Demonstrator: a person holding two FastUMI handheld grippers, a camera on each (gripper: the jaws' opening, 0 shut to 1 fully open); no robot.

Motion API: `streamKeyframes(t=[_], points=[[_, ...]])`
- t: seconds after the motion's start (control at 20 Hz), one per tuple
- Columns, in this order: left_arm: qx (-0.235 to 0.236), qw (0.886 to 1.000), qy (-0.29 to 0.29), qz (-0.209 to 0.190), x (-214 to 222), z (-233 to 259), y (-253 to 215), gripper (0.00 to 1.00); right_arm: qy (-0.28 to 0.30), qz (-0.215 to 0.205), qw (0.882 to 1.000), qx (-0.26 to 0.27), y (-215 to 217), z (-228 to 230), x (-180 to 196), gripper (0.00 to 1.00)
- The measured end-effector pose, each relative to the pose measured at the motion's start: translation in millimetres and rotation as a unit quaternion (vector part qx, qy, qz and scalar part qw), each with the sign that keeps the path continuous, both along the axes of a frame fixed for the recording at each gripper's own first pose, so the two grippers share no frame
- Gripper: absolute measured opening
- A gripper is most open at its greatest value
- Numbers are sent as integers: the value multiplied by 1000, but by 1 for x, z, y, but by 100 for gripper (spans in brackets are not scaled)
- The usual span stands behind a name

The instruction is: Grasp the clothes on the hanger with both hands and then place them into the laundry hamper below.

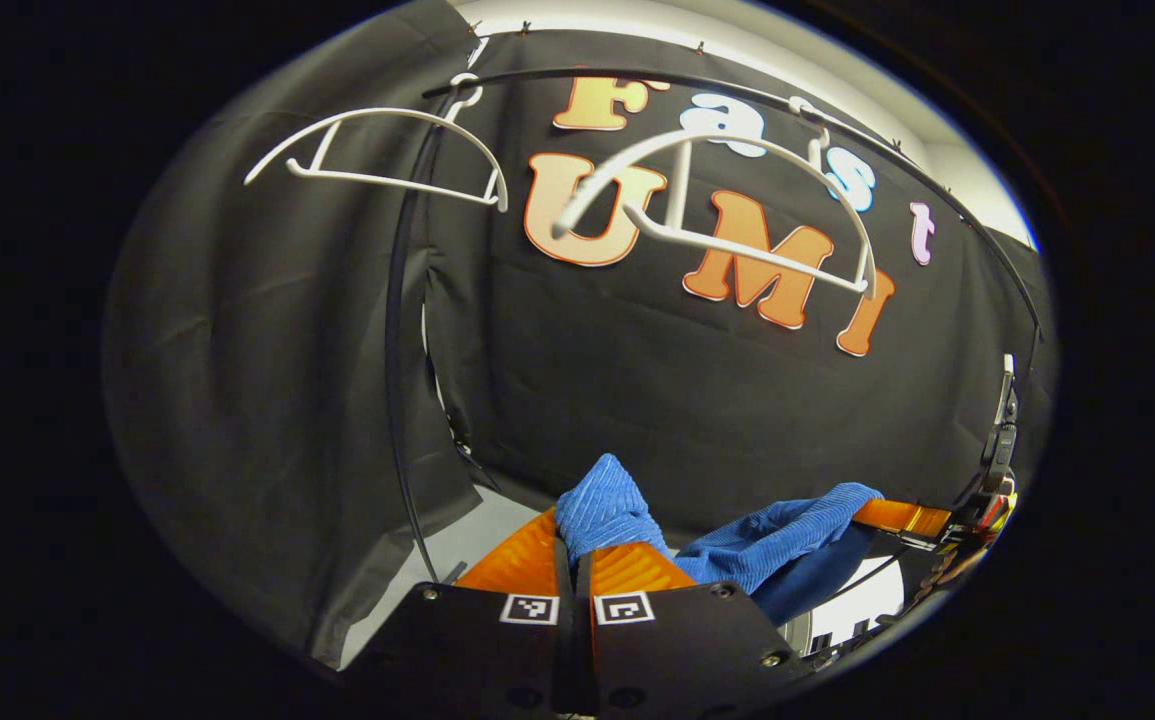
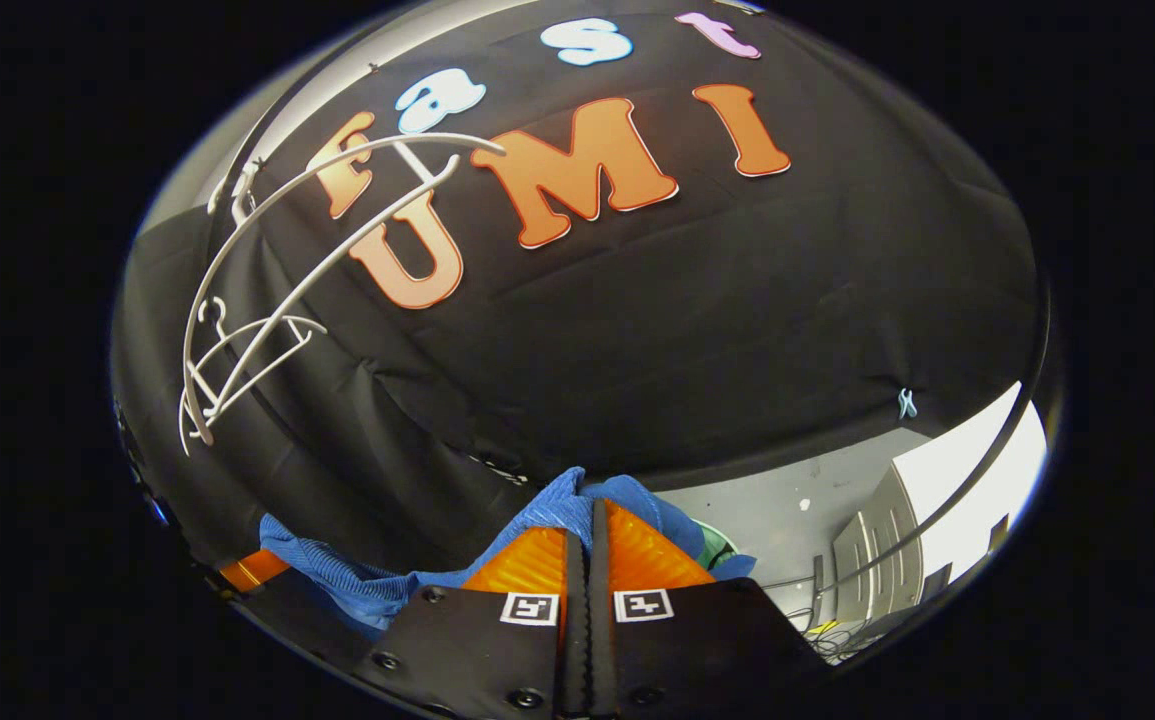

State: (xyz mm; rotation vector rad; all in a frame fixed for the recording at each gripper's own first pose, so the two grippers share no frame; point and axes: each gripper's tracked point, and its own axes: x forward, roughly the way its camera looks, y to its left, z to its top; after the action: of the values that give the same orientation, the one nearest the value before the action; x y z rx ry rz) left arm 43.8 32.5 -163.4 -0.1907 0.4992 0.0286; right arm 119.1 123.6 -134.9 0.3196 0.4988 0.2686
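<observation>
garment (image 1: 787,545): ribbed matt cloth | hangers (image 1: 737,215): smooth plastic

Black cloth wall (image 1: 697,400) ahead of the jaws, creased, pale ceiling strip (image 1: 737,45) above it, thin dark rail (image 1: 737,95) arching overhead, grey floor (image 2: 787,520) beyond the jaws' right side, white cabinet (image 2: 872,545) farther right, loose cables (image 2: 837,635) beneath it

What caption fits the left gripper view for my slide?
Left gripper shut on blue garment, now off the two bare white hangers above.
</observation>
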Motion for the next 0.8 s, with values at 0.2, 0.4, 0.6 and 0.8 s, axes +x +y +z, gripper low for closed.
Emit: streamKeyframes(t=[0.2,0.4,0.6,0.8], points=[[4,999,36,-27,4,-26,-44,0,5,26,999,-22,10,-16,-9,7],[9,997,59,-52,8,-47,-96,0,13,57,998,-31,13,-33,-10,7],[40,996,63,-56,22,-61,-122,0,17,81,996,-34,2,-43,-10,7],[79,989,109,-61,20,-112,-133,0,42,83,994,-62,-4,-84,0,7]])
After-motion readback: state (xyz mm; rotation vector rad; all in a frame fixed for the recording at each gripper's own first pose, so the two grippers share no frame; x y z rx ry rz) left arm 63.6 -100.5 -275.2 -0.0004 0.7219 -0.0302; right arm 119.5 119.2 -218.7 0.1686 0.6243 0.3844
